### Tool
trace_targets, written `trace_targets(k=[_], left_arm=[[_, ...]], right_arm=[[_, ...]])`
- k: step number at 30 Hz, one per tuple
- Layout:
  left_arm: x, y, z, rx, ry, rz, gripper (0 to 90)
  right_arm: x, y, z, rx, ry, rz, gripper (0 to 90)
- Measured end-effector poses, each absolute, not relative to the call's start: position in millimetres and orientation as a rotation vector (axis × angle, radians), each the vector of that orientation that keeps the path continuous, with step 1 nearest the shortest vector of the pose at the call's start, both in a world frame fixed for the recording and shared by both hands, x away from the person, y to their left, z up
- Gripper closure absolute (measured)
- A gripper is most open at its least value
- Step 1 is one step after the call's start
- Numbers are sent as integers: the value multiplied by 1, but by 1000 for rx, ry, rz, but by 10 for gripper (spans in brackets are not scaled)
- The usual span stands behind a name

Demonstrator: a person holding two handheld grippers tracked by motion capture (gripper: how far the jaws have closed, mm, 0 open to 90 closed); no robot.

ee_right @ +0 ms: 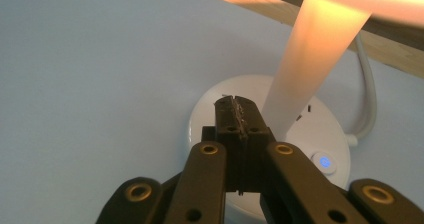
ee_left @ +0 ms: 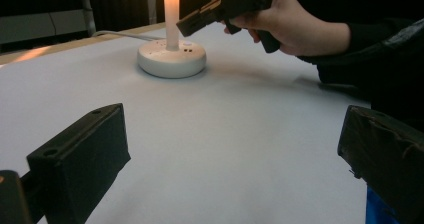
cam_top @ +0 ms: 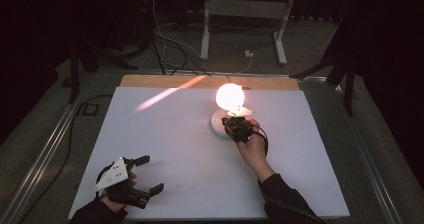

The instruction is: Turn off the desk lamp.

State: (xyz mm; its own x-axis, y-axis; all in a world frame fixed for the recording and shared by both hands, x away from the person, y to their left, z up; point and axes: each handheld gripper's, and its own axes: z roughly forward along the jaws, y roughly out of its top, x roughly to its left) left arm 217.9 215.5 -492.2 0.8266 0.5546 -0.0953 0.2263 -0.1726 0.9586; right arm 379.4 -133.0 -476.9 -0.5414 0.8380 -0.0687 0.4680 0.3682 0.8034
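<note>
High view: one lit white table lamp with a round base [cam_top: 220, 124] stands upright toward the far edge of the white desk [cam_top: 165, 149], its stem vertical. The right tongs [cam_top: 231, 120], clenched on nothing, hover over the base by the blue-lit button [ee_right: 324, 162]. The left tongs [cam_top: 153, 174] lie released, well apart.

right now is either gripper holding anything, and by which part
Nothing is held. The right gripper is shut and empty above the lamp base; the left gripper is open.
</note>
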Motion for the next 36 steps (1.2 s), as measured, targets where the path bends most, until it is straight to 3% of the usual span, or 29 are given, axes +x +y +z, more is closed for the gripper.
trace_targets(k=[36], left_arm=[[218,215,-492,1758,600,323,6]], right_arm=[[383,-133,-504,1145,2196,989,899]])
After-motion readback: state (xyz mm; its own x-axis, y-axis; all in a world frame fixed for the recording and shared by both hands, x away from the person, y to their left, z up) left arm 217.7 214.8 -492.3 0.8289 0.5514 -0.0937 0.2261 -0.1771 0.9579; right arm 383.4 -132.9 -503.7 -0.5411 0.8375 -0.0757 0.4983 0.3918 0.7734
